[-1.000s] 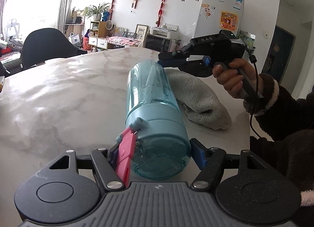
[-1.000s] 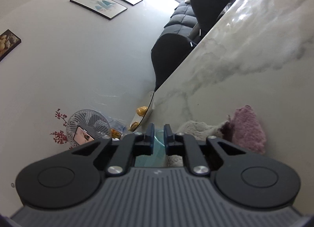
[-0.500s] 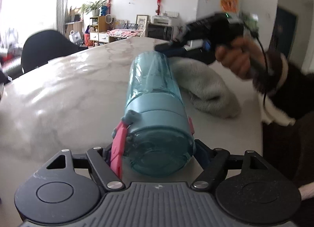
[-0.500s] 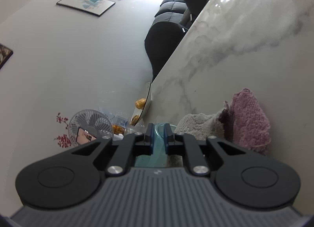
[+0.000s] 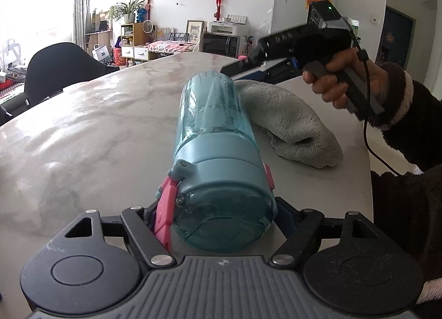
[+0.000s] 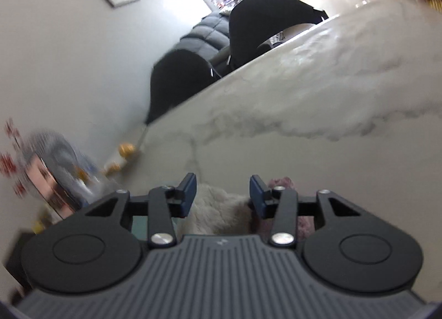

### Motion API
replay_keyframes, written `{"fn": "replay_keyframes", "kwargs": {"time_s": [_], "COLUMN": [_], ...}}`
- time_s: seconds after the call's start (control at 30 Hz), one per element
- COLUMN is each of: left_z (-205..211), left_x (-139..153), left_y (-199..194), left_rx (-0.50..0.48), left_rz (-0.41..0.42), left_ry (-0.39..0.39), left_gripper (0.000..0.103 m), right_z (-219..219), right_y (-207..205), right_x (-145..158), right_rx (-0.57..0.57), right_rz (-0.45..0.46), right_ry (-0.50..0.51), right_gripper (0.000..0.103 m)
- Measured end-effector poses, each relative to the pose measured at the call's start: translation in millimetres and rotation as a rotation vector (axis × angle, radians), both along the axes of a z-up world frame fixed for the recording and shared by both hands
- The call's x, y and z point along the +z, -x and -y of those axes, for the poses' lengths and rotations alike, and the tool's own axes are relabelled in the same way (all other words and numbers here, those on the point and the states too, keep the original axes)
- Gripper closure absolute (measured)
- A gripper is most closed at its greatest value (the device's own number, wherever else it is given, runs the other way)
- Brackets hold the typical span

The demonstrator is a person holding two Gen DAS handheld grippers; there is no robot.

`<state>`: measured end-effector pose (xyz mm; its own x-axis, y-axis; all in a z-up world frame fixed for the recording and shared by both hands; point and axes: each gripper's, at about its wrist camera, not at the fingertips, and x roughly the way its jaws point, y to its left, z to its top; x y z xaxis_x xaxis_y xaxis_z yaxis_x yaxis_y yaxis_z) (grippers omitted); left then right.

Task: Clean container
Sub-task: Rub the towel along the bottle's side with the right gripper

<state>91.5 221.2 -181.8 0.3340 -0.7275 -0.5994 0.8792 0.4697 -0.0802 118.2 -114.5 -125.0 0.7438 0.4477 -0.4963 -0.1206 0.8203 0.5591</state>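
A teal transparent bottle (image 5: 212, 131) lies on its side on the marble table (image 5: 91, 136). Its lid end with a pink strap (image 5: 163, 214) sits between the fingers of my left gripper (image 5: 219, 215), which is shut on it. My right gripper (image 5: 232, 69), held in a person's hand (image 5: 331, 81), hovers just above the bottle's far end. Its jaws are opening, and nothing is pressed between them (image 6: 223, 186). A grey towel (image 5: 290, 120) lies beside the bottle. In the right wrist view this towel (image 6: 218, 208) shows below the open gap, with a sliver of teal bottle (image 6: 139, 225) at the left.
A pink cloth (image 6: 280, 181) lies next to the towel. Black chairs (image 5: 60, 67) stand along the table's far left edge. A dark fuzzy sleeve (image 5: 408, 114) and a cable reach in from the right. A small fan (image 6: 52, 164) stands past the table's end.
My right gripper was shut on the bottle's far rim; it has now opened, let go, lifted slightly and rolled. My left gripper's jaws have widened and the bottle sits deeper between them.
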Motion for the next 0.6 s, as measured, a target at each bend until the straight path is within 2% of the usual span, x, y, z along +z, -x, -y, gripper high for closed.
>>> {"fn": "replay_keyframes", "kwargs": {"time_s": [0.1, 0.17, 0.27, 0.33, 0.4, 0.6], "left_z": [-0.3, -0.3, -0.3, -0.3, -0.3, -0.3], "left_x": [0.7, 1.1, 1.7, 2.1, 2.5, 3.4], "left_y": [0.1, 0.3, 0.5, 0.7, 0.8, 1.1], "left_rx": [0.0, 0.0, 0.0, 0.0, 0.0, 0.001], "left_rz": [0.0, 0.0, 0.0, 0.001, 0.001, 0.002], "left_ry": [0.0, 0.0, -0.001, -0.001, -0.002, -0.003], "left_gripper": [0.024, 0.024, 0.024, 0.024, 0.024, 0.024], "right_z": [-17.7, -29.1, -43.2, -47.3, -42.2, -7.5], "right_y": [-0.4, -1.5, 1.1, 3.9, 4.6, 2.9], "right_x": [-3.9, -7.0, -12.5, -13.6, -14.1, -13.1], "right_rx": [0.017, 0.02, 0.03, 0.024, 0.015, -0.004], "right_rz": [0.015, 0.025, 0.061, 0.082, 0.085, 0.059], "right_ry": [0.122, 0.22, 0.348, 0.404, 0.379, 0.098], "right_gripper": [0.058, 0.063, 0.074, 0.087, 0.091, 0.095]}}
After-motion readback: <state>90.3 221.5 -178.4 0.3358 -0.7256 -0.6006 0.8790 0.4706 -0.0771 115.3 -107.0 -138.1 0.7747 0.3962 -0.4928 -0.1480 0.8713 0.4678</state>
